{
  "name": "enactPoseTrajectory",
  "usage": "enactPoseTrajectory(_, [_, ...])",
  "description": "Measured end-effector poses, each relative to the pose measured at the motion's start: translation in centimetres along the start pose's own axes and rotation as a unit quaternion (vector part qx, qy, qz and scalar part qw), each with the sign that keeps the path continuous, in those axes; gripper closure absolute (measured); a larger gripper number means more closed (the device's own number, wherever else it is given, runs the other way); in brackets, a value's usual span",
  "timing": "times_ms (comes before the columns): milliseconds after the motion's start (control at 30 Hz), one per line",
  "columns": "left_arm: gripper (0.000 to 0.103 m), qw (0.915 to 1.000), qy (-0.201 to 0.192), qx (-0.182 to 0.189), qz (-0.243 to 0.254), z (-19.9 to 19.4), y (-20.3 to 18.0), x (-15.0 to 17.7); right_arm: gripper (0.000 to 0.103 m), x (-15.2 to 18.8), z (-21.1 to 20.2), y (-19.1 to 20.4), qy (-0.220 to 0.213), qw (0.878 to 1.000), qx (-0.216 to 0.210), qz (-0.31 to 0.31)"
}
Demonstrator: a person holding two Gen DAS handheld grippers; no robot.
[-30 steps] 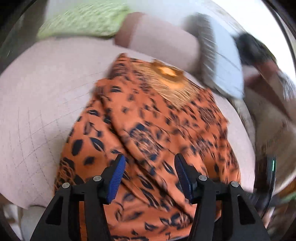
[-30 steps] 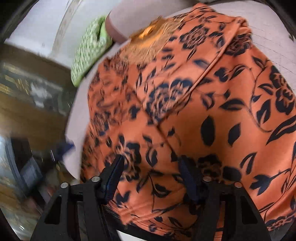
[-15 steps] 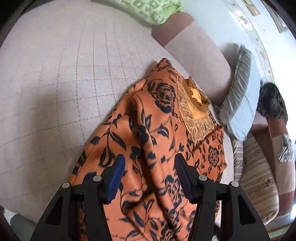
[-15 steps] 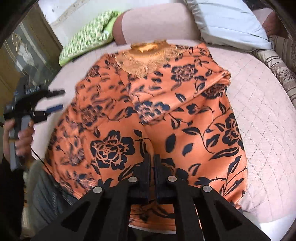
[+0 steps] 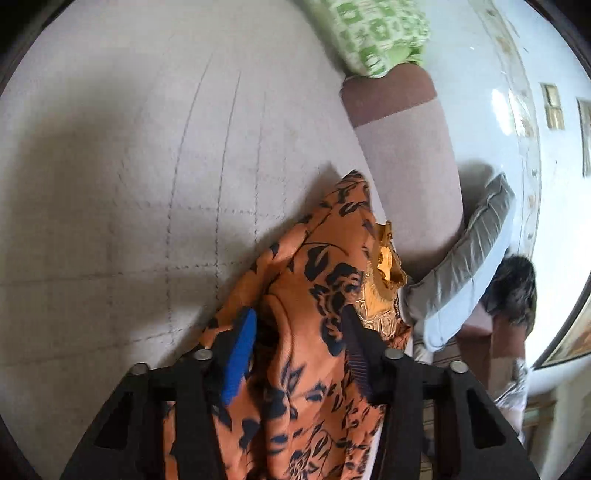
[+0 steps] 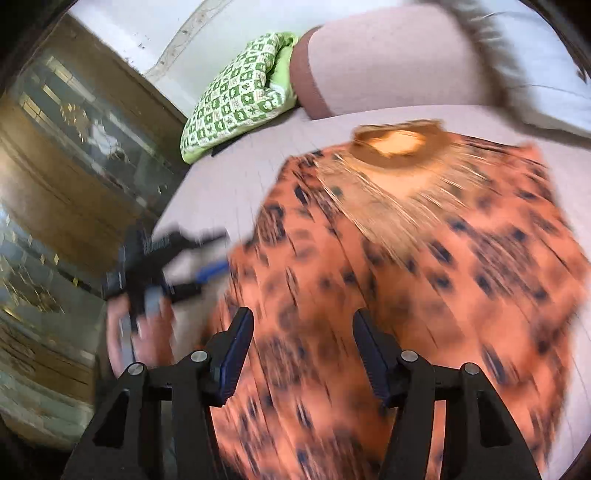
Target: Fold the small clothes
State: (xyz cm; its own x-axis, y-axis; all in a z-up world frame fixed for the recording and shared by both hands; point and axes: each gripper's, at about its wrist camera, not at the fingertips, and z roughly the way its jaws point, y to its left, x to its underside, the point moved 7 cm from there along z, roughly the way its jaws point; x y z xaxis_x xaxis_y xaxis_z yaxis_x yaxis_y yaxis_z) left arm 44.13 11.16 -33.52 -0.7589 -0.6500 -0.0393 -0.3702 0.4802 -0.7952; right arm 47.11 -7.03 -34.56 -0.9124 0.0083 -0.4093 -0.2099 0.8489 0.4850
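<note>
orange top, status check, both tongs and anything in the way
Left tongs open, straddling a raised fold. Right tongs open, over the cloth. Orange top partly folded on the bed. Nothing in the way.

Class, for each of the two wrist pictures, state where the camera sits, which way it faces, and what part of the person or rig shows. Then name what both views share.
Left wrist: sits on the left gripper, low over the bed, facing the headboard cushion; its open fingers straddle a raised fold of the orange floral garment.
Right wrist: sits on the right gripper, open above the garment, blurred; shows the left gripper and a hand.
Shared: garment, green patterned pillow, cushion.
</note>
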Motion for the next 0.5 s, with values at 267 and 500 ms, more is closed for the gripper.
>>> enactPoseTrajectory(267, [0.080,0.9921,0.028,0.095,-0.078,3.6,3.2,-0.9,0.046,-9.4,14.2,0.6,0.059,0.998,-0.012,0.030])
enactPoseTrajectory(500, [0.092,0.9921,-0.031,0.094,-0.077,3.3,3.6,-1.9,0.095,-10.7,18.3,1.2,0.077,0.997,0.009,0.023])
